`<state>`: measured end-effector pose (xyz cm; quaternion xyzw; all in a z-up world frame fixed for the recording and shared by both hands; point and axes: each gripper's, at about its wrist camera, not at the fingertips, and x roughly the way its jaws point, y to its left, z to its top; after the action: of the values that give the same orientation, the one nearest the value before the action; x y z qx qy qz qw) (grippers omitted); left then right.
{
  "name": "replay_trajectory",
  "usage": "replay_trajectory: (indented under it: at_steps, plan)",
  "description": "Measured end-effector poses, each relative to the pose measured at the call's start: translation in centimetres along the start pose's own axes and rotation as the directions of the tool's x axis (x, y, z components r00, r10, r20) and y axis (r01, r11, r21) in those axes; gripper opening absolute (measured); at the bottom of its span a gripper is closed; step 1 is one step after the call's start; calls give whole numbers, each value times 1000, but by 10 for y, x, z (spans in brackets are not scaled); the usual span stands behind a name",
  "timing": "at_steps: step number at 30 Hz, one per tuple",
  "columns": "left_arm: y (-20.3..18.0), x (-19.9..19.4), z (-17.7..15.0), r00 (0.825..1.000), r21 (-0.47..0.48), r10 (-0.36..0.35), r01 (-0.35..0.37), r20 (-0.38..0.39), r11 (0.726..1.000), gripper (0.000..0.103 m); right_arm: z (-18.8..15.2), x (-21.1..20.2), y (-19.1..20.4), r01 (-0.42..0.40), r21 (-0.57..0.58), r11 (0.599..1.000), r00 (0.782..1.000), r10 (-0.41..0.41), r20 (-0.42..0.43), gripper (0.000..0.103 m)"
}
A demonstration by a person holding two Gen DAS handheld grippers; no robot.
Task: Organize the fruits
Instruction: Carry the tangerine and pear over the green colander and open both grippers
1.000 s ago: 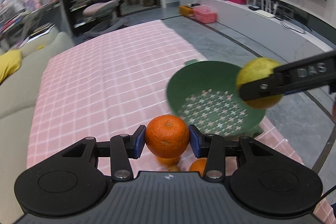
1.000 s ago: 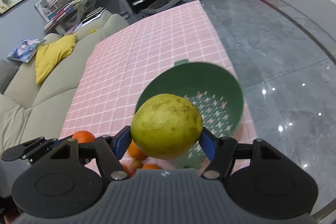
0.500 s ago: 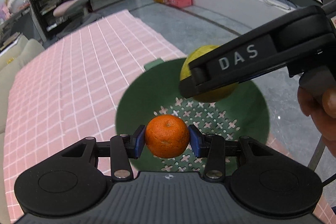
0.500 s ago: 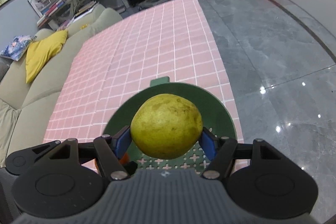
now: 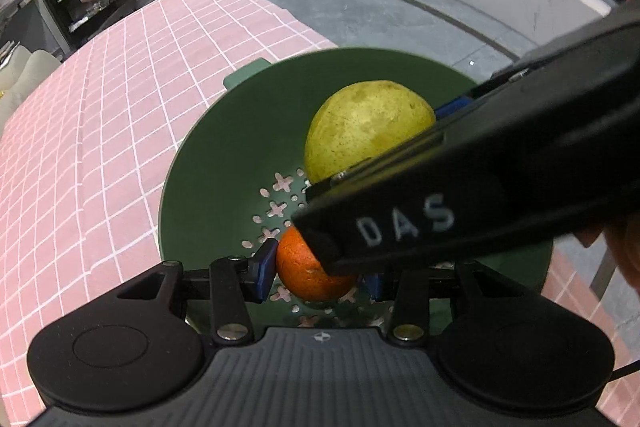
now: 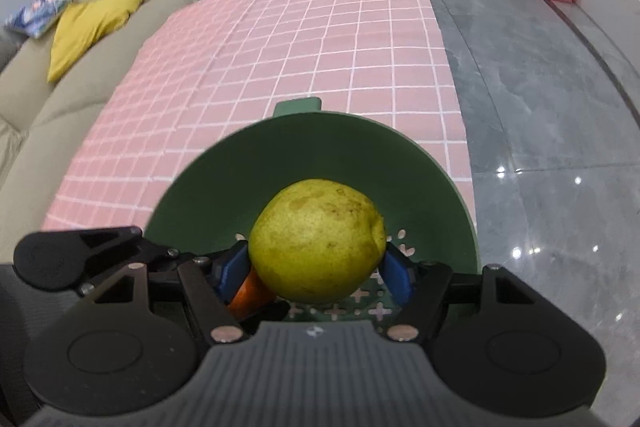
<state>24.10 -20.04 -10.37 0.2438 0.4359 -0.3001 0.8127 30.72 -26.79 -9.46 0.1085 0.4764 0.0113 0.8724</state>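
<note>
The left gripper [image 5: 318, 273] squeezes a small round orange fruit [image 5: 308, 275], low in the middle of its view. The right gripper [image 6: 314, 269] squeezes a big yellow-green pear [image 6: 318, 241], whose long side lies across, narrower end to the right. Both fruits hang over the round dark green plastic strainer bowl [image 6: 280, 163], on the pink checked tablecloth [image 6: 320, 39].

the colander [image 6: 432, 167] sits on the checked tablecloth [image 6: 320, 27] near its right edge, with the sofa [image 6: 48, 115] to the left. over its bowl, the pear [image 6: 316, 239] hangs to the right of the orange [image 5: 308, 271] and beyond it.
</note>
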Motion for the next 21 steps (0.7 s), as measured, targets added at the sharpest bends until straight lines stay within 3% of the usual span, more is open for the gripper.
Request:
replay_trajectory:
  at_steps: [7, 12, 21]
  plan:
    - [4, -1, 0, 1000, -8, 7, -6, 8, 1000, 51, 1, 1, 0, 33, -11, 999, 999, -33, 1, 67]
    - [2, -4, -1, 1000, -21, 26, -26, 15, 999, 70, -1, -1, 1, 27, -4, 1000, 1000, -27, 15, 67]
    - [-3, -22, 2, 998, -15, 50, -50, 30, 999, 74, 4, -15, -15, -23, 108, 994, 997, 15, 71, 67]
